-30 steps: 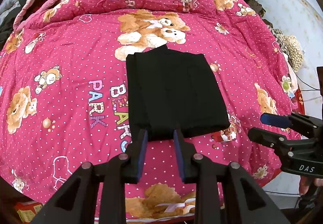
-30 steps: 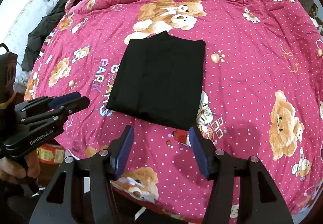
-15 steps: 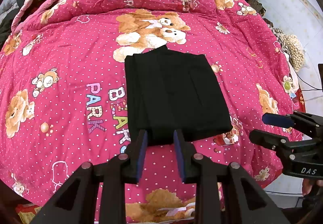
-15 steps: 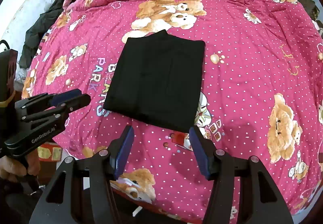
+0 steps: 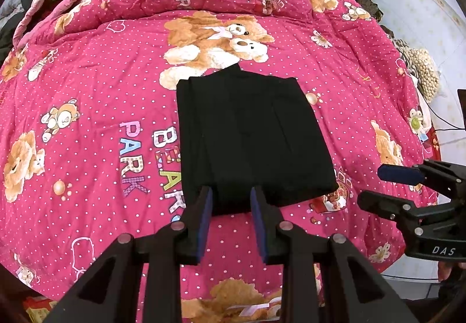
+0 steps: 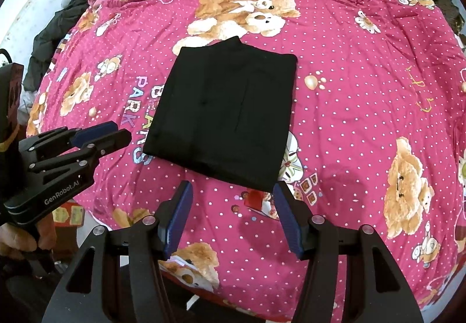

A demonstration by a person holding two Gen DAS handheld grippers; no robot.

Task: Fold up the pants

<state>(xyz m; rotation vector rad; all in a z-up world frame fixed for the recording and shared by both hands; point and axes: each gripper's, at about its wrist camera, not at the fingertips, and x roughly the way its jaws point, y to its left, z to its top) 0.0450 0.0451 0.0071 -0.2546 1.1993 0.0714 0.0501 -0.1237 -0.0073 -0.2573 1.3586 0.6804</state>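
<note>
Both claws have eased back from the folded black fabric pants (image 5: pixel 247 136), which lie flat on the pink polka-dot teddy-bear quilt (image 5: pixel 87 89), over its "BEAR PARK" lettering. I've got my left gripper (image 5: pixel 231 200) partly open, empty, at the pants' near hem. My right gripper (image 6: pixel 233 197) gapes wider, empty, just short of that hem.

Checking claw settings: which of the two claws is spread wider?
The right claw: its blue pads stand well apart, short of the pants. The left claw is narrower, though also open.
</note>
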